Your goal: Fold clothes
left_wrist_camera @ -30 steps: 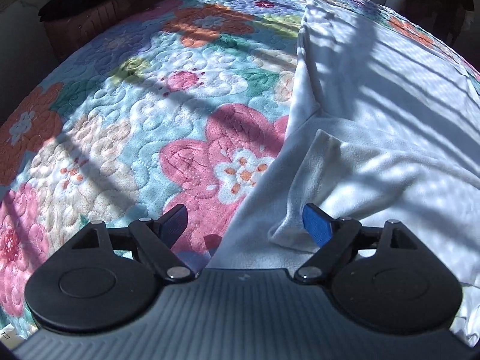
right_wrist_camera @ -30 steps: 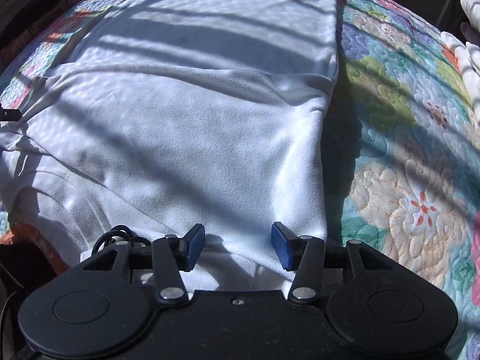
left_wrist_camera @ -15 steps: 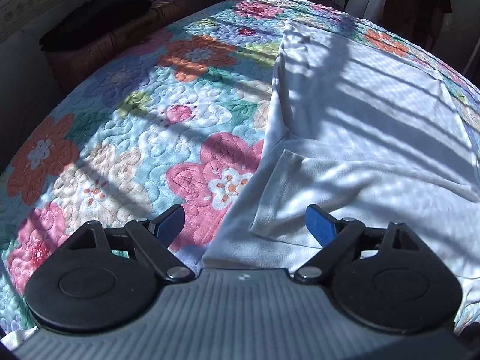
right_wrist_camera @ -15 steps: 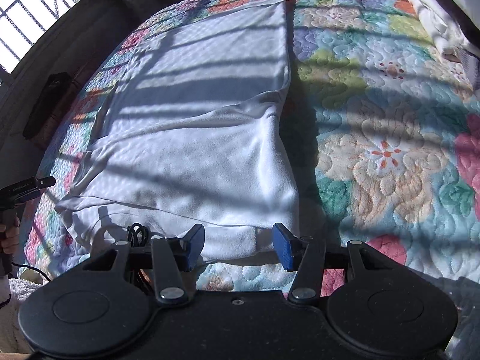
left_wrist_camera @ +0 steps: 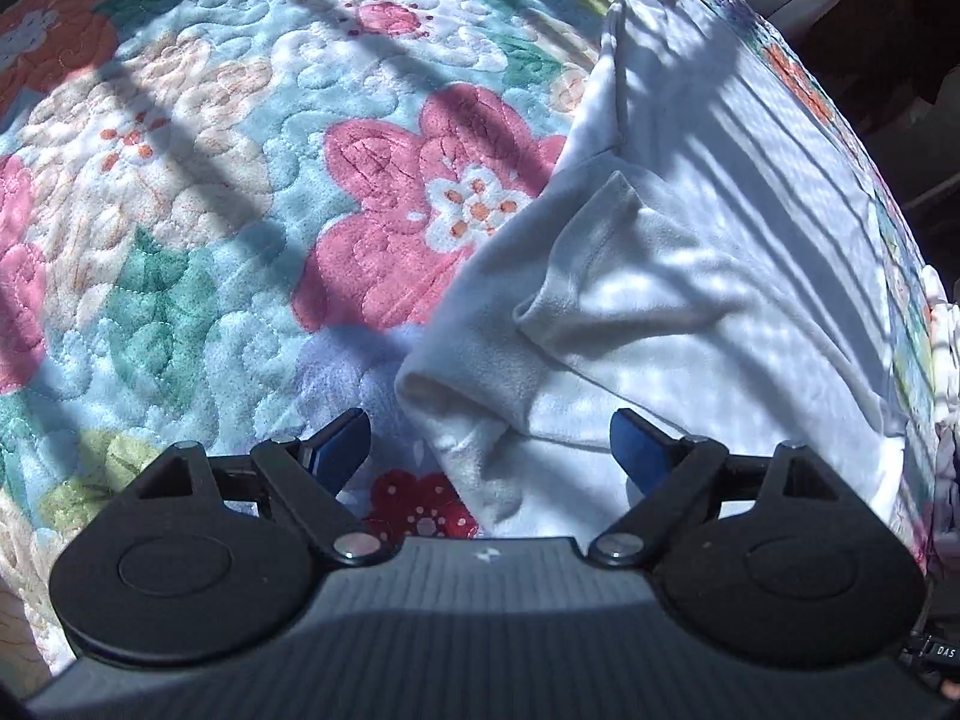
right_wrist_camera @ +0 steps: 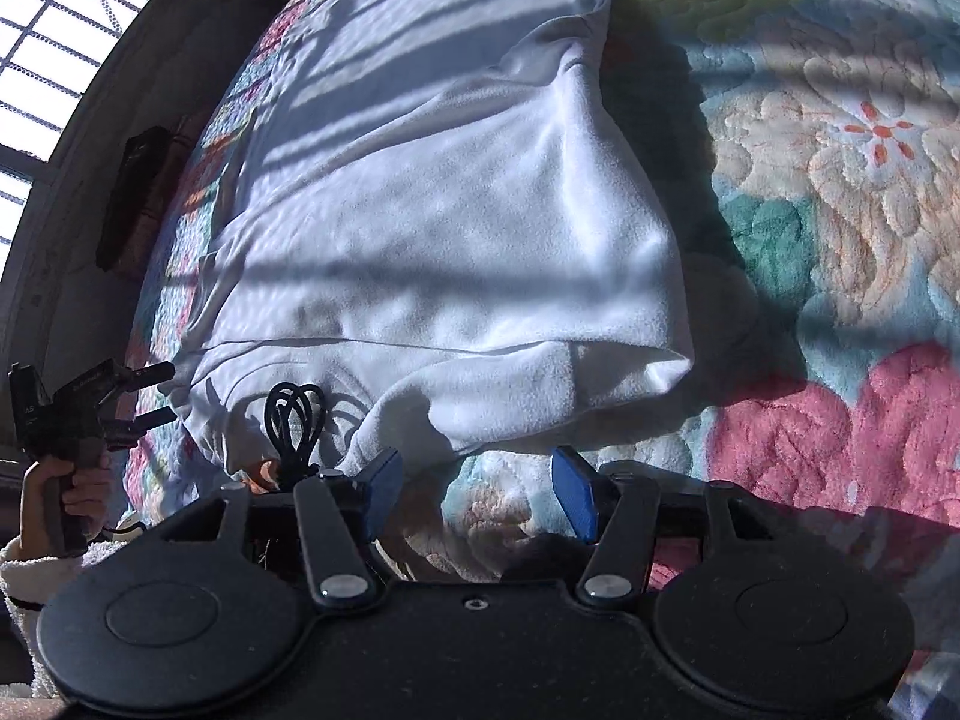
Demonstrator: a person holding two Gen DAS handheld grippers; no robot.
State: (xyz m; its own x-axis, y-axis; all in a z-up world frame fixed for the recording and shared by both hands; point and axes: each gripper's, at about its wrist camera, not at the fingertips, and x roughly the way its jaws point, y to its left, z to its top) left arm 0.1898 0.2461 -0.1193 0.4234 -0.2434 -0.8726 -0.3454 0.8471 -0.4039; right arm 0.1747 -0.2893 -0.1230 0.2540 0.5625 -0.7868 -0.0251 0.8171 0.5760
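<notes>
A white garment (left_wrist_camera: pixel 690 276) lies partly folded on a floral quilt (left_wrist_camera: pixel 240 180), its near part doubled over. My left gripper (left_wrist_camera: pixel 489 450) is open and empty, low over the garment's near left corner, which lies between the blue pads. In the right wrist view the same garment (right_wrist_camera: pixel 456 228) fills the middle. My right gripper (right_wrist_camera: pixel 477 495) is open and empty, just short of the garment's near edge, over the quilt (right_wrist_camera: pixel 840 180). The left gripper (right_wrist_camera: pixel 90 414) also shows at the far left of that view, held in a hand.
A black cable loop (right_wrist_camera: pixel 294 420) hangs over the garment's near edge in the right wrist view. A window (right_wrist_camera: pixel 54 48) is at the upper left. Dark furniture (left_wrist_camera: pixel 870 18) stands beyond the bed's far side. White cloth (left_wrist_camera: pixel 942 348) lies at the right edge.
Both grippers have dropped closer to the bed and the garment's near edge. The left one has shifted over the garment's left corner. Both stay open.
</notes>
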